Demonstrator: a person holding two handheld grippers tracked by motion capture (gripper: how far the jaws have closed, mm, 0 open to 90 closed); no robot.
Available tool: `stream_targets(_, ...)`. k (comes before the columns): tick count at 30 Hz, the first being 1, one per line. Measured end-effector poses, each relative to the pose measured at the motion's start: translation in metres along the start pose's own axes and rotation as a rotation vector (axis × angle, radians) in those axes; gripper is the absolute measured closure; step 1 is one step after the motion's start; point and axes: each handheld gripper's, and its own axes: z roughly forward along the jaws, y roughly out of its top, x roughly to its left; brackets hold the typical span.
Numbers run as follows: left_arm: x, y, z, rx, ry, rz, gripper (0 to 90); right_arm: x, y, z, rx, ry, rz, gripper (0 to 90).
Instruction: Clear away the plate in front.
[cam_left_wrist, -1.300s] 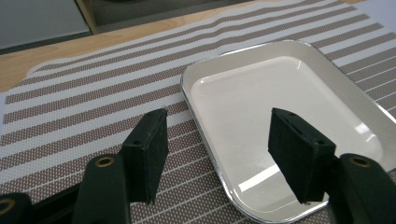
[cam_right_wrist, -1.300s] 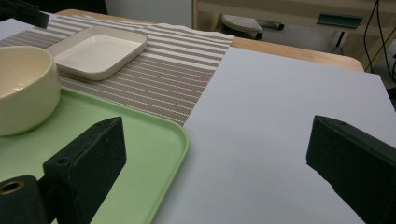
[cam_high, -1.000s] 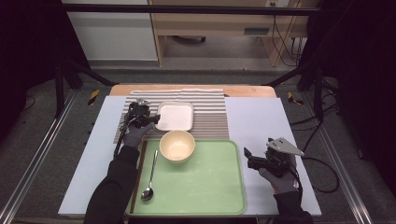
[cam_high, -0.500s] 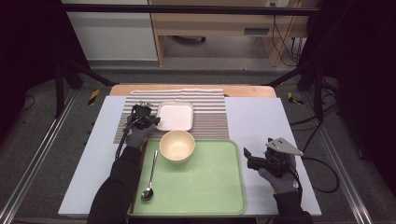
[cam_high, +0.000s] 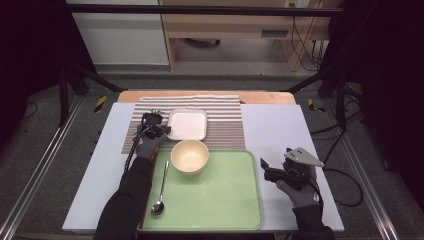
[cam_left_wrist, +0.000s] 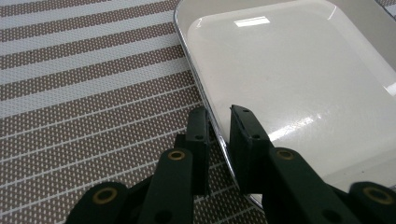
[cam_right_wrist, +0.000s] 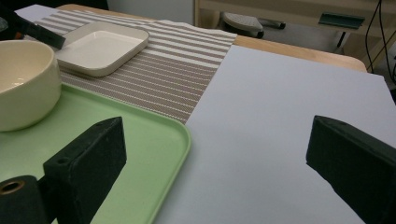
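Gripping the white square dish (cam_left_wrist: 299, 79) by its rim, left claw (cam_left_wrist: 218, 122) clenched — glossy, shallow, rounded corners.

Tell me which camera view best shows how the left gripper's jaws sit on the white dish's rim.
The left gripper view: the left gripper has just been closing, its jaws astride the white dish rim, one outside, one inside. The high view shows gripper and dish small. The right gripper view shows the dish far off.
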Motion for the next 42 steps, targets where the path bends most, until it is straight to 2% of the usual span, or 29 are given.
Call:
stream_targets(3,-0.001,0.001,0.0,0.008,0.004,-0.02,78.6,0.0,0.0,0.0,0.0,0.001,0.002,5.0)
stream_targets(11,-0.004,0.002,0.003,-0.014,0.013,-0.059,83.0,-0.001,0.0,-0.001,-0.003,0.001,0.005,5.0)
stream_targets(14,-0.003,0.003,0.0,-0.026,0.002,-0.072,84.3,-0.001,0.0,0.0,-0.003,0.0,0.004,5.0)
stream_targets(20,-0.005,0.01,-0.012,-0.081,-0.02,-0.079,87.2,-0.001,0.0,0.0,-0.001,0.0,0.001,5.0)
stream_targets(25,-0.009,0.013,-0.018,-0.094,-0.009,-0.062,87.9,-0.001,0.0,-0.001,-0.005,-0.003,0.003,5.0)
stream_targets(29,-0.01,0.015,-0.021,-0.117,-0.018,-0.066,88.1,-0.001,0.0,0.0,-0.003,-0.002,0.004,5.0)
stream_targets(31,-0.012,0.017,-0.024,-0.125,0.0,-0.048,88.1,-0.001,0.0,0.0,-0.001,0.0,0.005,4.9)
stream_targets(33,-0.012,0.018,-0.027,-0.135,0.016,-0.047,88.1,-0.001,0.0,0.0,0.001,-0.001,0.001,4.9)
stream_targets(42,-0.006,0.026,-0.044,-0.2,0.033,-0.082,88.1,-0.001,0.0,0.0,-0.003,-0.002,0.002,4.9)
